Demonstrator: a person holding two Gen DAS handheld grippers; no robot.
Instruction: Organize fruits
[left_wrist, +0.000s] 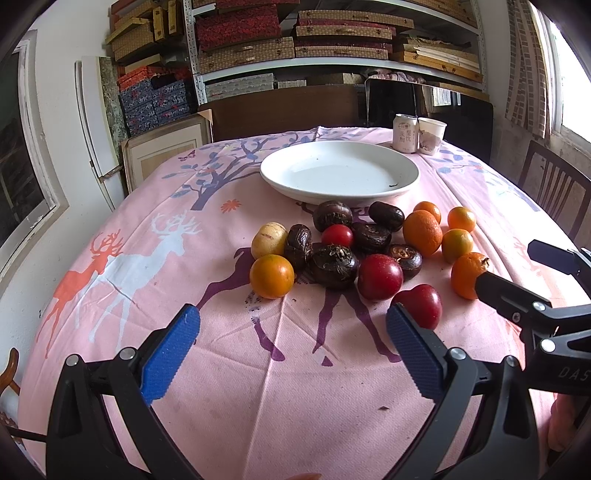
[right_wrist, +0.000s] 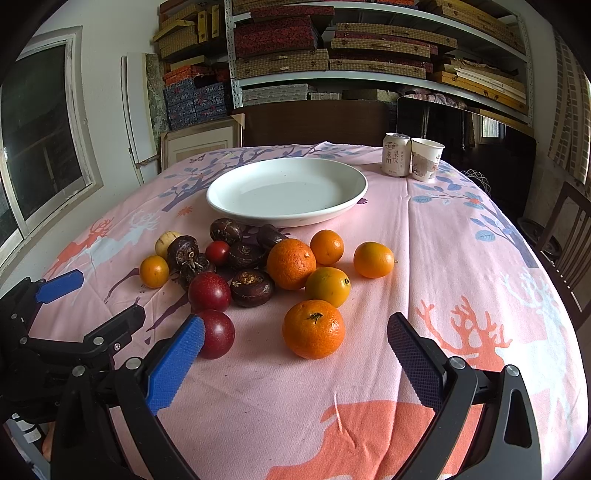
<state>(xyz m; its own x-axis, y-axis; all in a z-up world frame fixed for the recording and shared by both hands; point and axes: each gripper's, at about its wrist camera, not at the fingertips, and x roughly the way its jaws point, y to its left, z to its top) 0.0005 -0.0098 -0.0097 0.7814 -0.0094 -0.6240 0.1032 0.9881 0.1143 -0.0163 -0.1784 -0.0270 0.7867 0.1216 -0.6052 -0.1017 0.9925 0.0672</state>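
Note:
A pile of fruit lies on the pink tablecloth in front of an empty white plate (left_wrist: 340, 171) (right_wrist: 286, 192): several oranges, three red fruits, several dark brown water chestnuts and one pale yellow fruit (left_wrist: 269, 239). My left gripper (left_wrist: 293, 345) is open and empty, just short of the pile, its right finger beside a red fruit (left_wrist: 421, 304). My right gripper (right_wrist: 295, 354) is open and empty, with the nearest orange (right_wrist: 314, 328) between its fingers and a little ahead. Its left finger is next to a red fruit (right_wrist: 218, 334).
A drink can (left_wrist: 405, 133) (right_wrist: 396, 154) and a paper cup (left_wrist: 430, 134) (right_wrist: 425, 158) stand behind the plate at the right. Wooden chairs (left_wrist: 554, 184) stand at the table's right side. Shelves of boxes fill the back wall.

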